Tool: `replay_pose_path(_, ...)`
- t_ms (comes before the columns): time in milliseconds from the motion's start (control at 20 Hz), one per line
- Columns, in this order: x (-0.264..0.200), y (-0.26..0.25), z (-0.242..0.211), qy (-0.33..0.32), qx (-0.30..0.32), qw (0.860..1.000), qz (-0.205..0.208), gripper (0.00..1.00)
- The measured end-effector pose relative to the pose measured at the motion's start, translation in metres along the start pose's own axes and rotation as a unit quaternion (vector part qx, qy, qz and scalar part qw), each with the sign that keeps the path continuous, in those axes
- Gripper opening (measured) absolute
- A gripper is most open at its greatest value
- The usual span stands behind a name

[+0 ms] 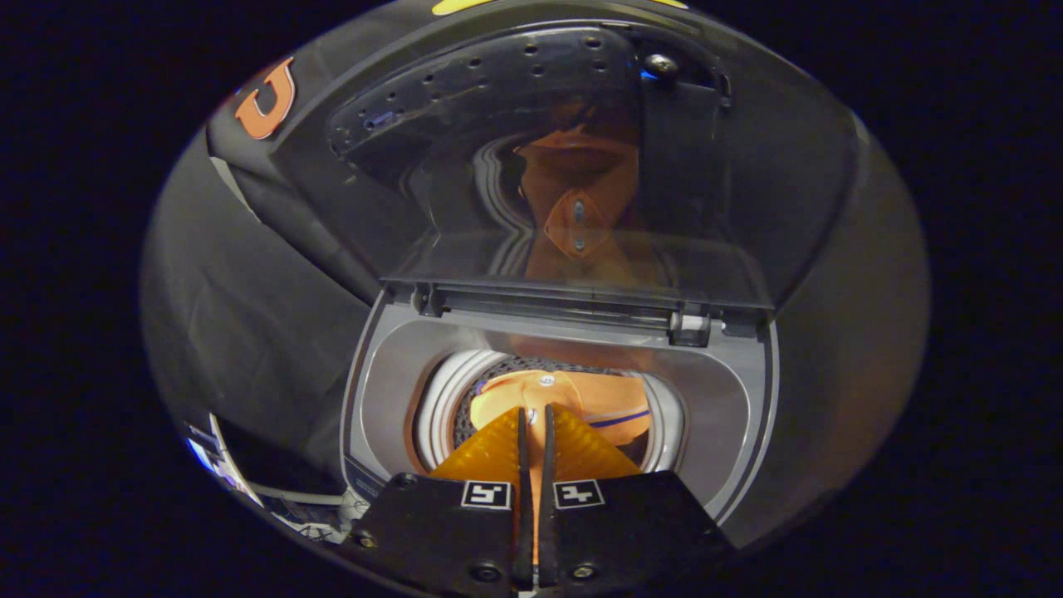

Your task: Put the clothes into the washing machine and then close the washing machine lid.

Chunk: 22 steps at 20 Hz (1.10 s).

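The gripper (534, 413) hangs over the open top of the washing machine (747, 399), its two fingers drawn almost together with only a thin slit between them. A strip of orange cloth shows in that slit, so the fingers appear clenched on a fold of the orange garment (573, 394), though how firmly they press cannot be told. The rest of the garment lies just beyond the fingertips, down inside the drum (444, 399), spreading sideways across the round opening so that its long axis runs from one side of the drum to the other; a small pale button sits on it near the fingertips and a dark stripe crosses its far side. The drum's pale ring frames the cloth, with a band of dark perforated wall showing behind the garment. The grey top deck runs wide around the ring, leaving open room on both sides of the fingers. The lid (573, 166) stands raised at the back, hinged along the far edge, its dark see-through panel mirroring the orange cloth. No readable writing shows on the machine.
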<state>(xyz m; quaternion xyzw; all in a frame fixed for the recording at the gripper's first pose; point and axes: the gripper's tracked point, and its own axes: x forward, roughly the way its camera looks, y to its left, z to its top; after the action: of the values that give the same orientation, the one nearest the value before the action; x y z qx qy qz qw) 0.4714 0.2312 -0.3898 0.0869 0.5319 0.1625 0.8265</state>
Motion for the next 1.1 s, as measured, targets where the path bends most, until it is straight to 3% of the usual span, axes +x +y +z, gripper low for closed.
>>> replay_pose_path(500, 0.0, -0.001, -0.004, 0.023, 0.011, 1.0, -0.01, 0.06)
replay_pose_path(750, -0.003, -0.013, 0.009, -0.002, -0.004, 0.999, -0.035, 0.79)
replay_pose_path(1100, -0.008, -0.01, 0.006, -0.005, 0.0, 0.999, -0.038, 0.78)
